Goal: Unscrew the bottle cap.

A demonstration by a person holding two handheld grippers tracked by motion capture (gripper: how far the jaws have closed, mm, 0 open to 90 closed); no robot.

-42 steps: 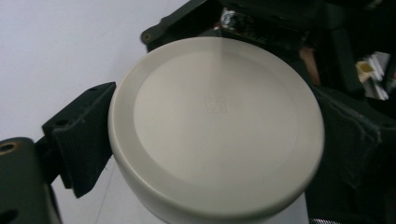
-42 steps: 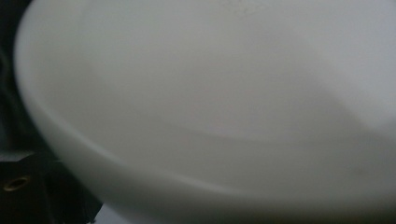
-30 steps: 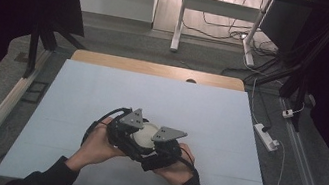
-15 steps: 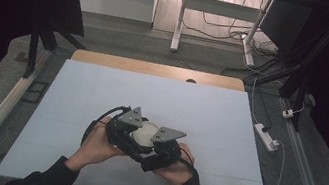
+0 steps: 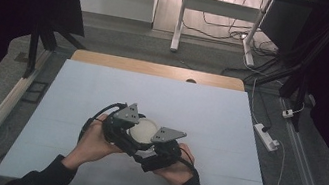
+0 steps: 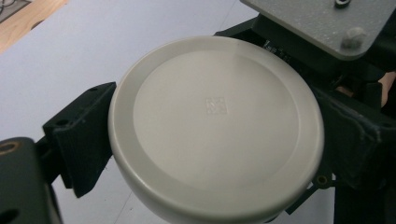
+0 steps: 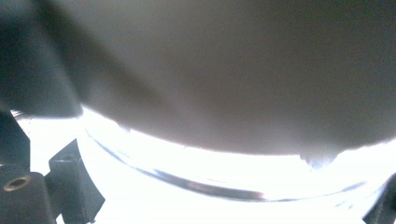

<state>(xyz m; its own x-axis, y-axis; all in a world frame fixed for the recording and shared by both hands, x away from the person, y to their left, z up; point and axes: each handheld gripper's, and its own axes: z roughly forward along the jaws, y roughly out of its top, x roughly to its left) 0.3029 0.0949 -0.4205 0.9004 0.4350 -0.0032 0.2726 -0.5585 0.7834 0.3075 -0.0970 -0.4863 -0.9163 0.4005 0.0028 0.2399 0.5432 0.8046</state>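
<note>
White lid (image 6: 215, 126) clamped by your left gripper (image 5: 122, 127); right gripper (image 5: 159, 148) at 4 o'clock grips clear container (image 7: 224, 186) beneath, likely to twist it apart

Pretty dim room overall. The surface (image 5: 230, 113) is covered in pale blue, with a strip of bare wood (image 5: 156, 69) along the far edge. Grey carpet floor (image 5: 111, 33) all around, a white table frame (image 5: 180, 19) behind, tangled cables (image 5: 224, 29), and a white power strip (image 5: 265, 136) lying off to the right.

white lid (image 7: 233, 70) blurred, container (image 7: 210, 186) overexposed
</note>
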